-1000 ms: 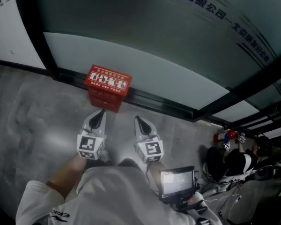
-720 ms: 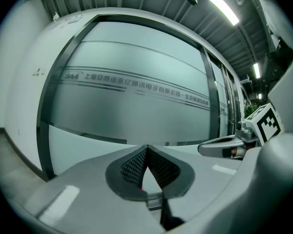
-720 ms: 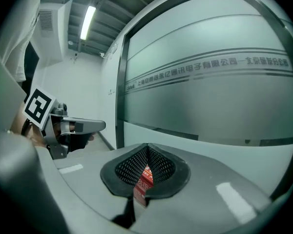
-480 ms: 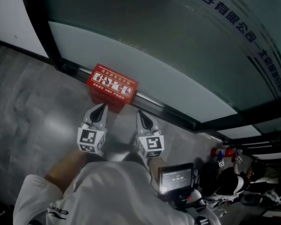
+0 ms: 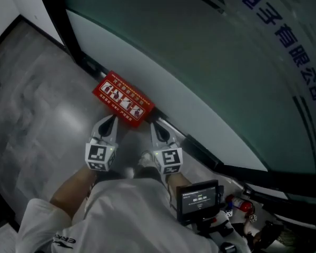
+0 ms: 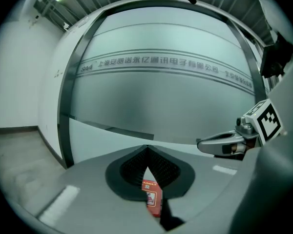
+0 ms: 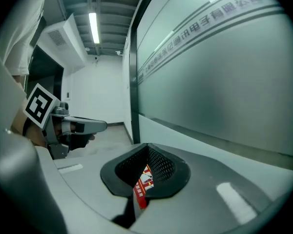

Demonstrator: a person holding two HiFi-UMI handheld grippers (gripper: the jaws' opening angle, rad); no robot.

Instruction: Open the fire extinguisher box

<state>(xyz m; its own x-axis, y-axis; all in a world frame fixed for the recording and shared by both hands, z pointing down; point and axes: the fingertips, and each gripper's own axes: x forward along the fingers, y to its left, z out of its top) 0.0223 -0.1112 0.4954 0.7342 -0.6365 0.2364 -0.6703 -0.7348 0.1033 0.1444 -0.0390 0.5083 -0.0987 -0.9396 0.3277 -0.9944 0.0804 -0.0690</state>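
Observation:
The red fire extinguisher box (image 5: 122,98) stands on the grey floor against the foot of the glass wall, its lid with white pictograms closed. My left gripper (image 5: 112,121) and right gripper (image 5: 154,124) hover side by side just short of its near edge, both shut and holding nothing. The left gripper view shows the box (image 6: 152,199) below the shut tips (image 6: 147,149), with the right gripper (image 6: 229,143) off to the right. In the right gripper view the box (image 7: 144,184) lies under the shut tips (image 7: 147,145), and the left gripper (image 7: 78,126) is at the left.
A frosted glass wall (image 5: 210,78) with blue lettering and a black frame (image 5: 84,62) rises behind the box. A small screen device (image 5: 200,199) hangs at the person's waist. Red extinguishers (image 5: 242,207) lie at the lower right. Grey floor (image 5: 37,109) stretches to the left.
Both grippers have come closer to the box, their tips now near its front edge. The head view has swung, so the wall runs more diagonally. Both jaws stay shut.

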